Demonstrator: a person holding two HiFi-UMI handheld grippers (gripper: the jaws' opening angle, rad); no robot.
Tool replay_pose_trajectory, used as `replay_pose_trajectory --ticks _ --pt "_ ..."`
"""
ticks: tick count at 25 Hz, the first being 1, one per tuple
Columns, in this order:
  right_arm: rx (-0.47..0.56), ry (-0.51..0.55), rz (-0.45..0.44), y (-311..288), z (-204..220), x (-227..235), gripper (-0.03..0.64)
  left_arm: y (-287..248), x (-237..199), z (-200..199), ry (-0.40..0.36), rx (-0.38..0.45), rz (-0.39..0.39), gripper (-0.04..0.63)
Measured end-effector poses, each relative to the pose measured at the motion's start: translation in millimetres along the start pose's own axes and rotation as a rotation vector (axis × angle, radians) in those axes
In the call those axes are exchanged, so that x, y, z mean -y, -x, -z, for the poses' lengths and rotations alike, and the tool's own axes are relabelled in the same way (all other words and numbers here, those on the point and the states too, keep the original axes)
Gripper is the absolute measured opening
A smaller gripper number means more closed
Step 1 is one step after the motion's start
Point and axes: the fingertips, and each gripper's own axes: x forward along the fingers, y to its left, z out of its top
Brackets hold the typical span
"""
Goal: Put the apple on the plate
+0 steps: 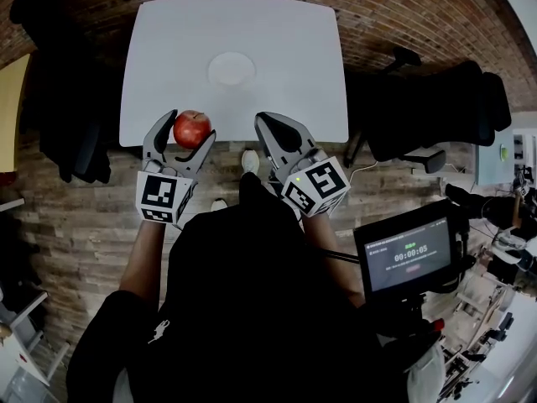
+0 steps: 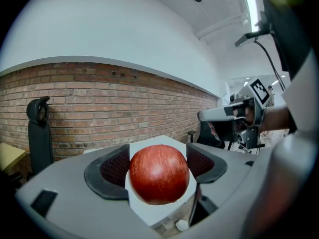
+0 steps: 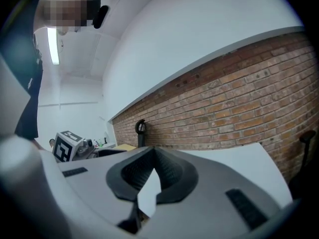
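Note:
A red apple [image 1: 191, 129] sits between the jaws of my left gripper [image 1: 190, 121], just over the near edge of the white table [image 1: 176, 49]. In the left gripper view the apple [image 2: 159, 173] fills the gap and both black pads [image 2: 112, 171] press on its sides. A white plate [image 1: 232, 69] lies in the middle of the table, beyond the apple and a little to its right. My right gripper [image 1: 262, 121] hovers at the table's near edge beside the left one. Its jaws [image 3: 152, 152] meet at the tips with nothing between them.
Black office chairs stand left [image 1: 71, 133] and right [image 1: 436, 116] of the table. A small monitor on a stand [image 1: 407, 259] is at my lower right. The floor is brick-patterned, and a brick wall [image 2: 99, 108] runs behind the table.

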Motion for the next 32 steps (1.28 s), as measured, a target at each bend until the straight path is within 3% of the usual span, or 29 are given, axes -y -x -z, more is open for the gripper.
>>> replay_pose_trajectory --ticks 16,23,32 --pt "-0.017 -0.020 -0.050 -36 -21 79 0.003 -78 -14 -21 0.005 -0.040 -0.037 0.360" --pt "-0.035 -0.041 -0.073 -53 -29 163 0.003 -163 -9 -31 0.007 -0.069 -0.045 0.360" --pt "-0.035 -0.018 -0.127 -57 -33 157 0.003 -148 -9 -33 0.012 -0.058 -0.100 0.359"
